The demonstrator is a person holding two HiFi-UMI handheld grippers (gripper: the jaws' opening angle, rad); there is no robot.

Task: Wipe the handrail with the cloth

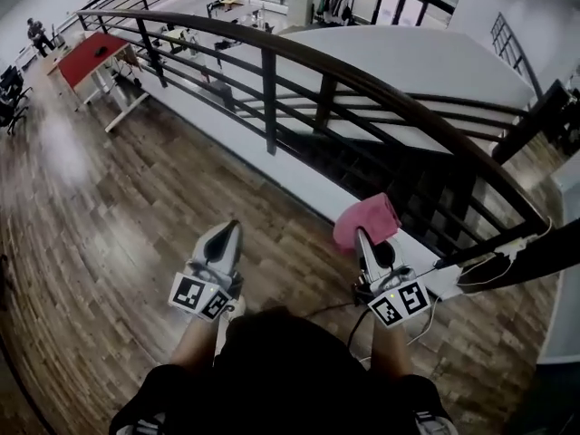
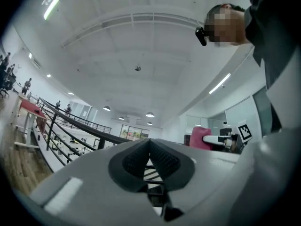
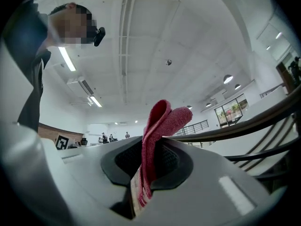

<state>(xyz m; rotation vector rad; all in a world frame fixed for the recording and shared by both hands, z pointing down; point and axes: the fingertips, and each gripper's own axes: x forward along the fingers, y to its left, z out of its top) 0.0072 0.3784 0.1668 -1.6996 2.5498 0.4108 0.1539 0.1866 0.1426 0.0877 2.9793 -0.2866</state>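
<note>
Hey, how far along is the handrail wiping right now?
Done: the right gripper is shut on the pink cloth. In hand: it holds the cloth up near the handrail, seemingly not touching it. Left: the wiping itself, since no contact with the rail shows. The left gripper is shut and empty.
</note>
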